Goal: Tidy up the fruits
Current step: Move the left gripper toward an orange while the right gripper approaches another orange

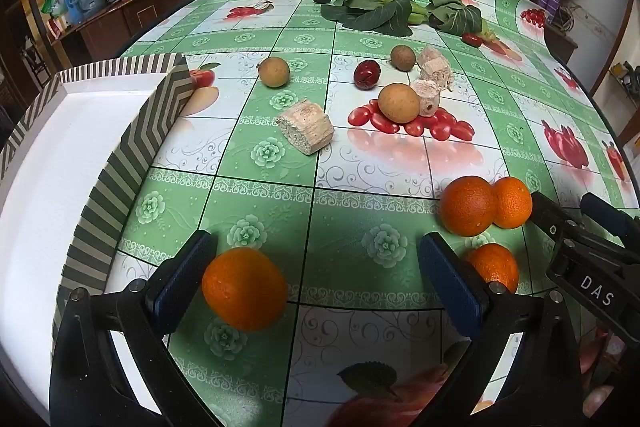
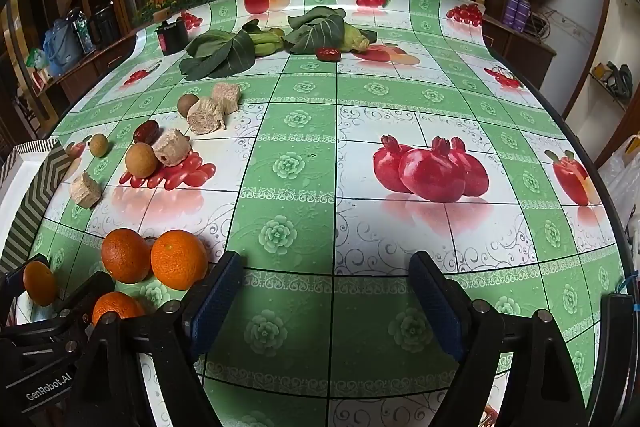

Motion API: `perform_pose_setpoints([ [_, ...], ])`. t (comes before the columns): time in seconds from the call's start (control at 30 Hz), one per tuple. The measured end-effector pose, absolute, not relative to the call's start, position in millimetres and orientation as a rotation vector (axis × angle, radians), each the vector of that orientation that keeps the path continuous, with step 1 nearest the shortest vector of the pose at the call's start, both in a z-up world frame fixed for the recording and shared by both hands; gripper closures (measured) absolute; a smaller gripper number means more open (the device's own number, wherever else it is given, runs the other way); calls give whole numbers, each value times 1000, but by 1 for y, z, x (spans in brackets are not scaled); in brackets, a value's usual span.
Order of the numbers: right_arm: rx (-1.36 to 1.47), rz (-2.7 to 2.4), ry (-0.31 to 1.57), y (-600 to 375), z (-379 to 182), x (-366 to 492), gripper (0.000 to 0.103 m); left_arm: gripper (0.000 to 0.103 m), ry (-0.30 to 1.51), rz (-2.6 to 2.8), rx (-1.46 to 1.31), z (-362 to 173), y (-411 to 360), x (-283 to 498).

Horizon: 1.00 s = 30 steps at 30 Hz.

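Four oranges wait; my left gripper [image 1: 316, 287] gapes around the nearest orange [image 1: 244, 289], so I should centre it, squeeze gently, then lift to the box [image 1: 52, 163]; my right gripper [image 2: 326, 301] hangs wide, empty.

Left gripper [image 1: 316, 267], right gripper [image 2: 326, 289]: both wide open, angled down.

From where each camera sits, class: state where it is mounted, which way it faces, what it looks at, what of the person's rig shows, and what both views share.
Left wrist: on the left gripper, angled down at the table; open jaws flank the near orange, striped box at left; the right gripper's body shows at the right edge.
Right wrist: on the right gripper, angled down at bare tablecloth between open jaws; the left gripper's body shows lower left.
Shared: orange pair, leafy greens, black jar.
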State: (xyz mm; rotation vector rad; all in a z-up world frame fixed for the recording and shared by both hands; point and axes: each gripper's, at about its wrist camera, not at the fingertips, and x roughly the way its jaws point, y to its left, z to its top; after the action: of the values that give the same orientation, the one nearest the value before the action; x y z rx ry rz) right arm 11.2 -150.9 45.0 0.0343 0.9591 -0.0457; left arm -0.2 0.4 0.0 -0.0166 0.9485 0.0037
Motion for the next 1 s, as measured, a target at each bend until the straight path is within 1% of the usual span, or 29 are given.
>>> perform_pose_setpoints([
  [0.17,35,-41,956,-152,45,11,19,0,964,-6,1,1,2,-3],
  [0.27,29,-42,953,-153,47,9,27,0,943,-1,-7,6,5,-10],
  [0.43,33,-42,968,-155,50,1,36,0,895,-13,-34,22,15,-24],
  [0.63,36,-19,946,-153,60,-5,36,0,866,-21,-24,35,20,-28],
  [1.0,23,32,915,-142,75,-14,37,0,849,-30,-22,43,26,-38],
])
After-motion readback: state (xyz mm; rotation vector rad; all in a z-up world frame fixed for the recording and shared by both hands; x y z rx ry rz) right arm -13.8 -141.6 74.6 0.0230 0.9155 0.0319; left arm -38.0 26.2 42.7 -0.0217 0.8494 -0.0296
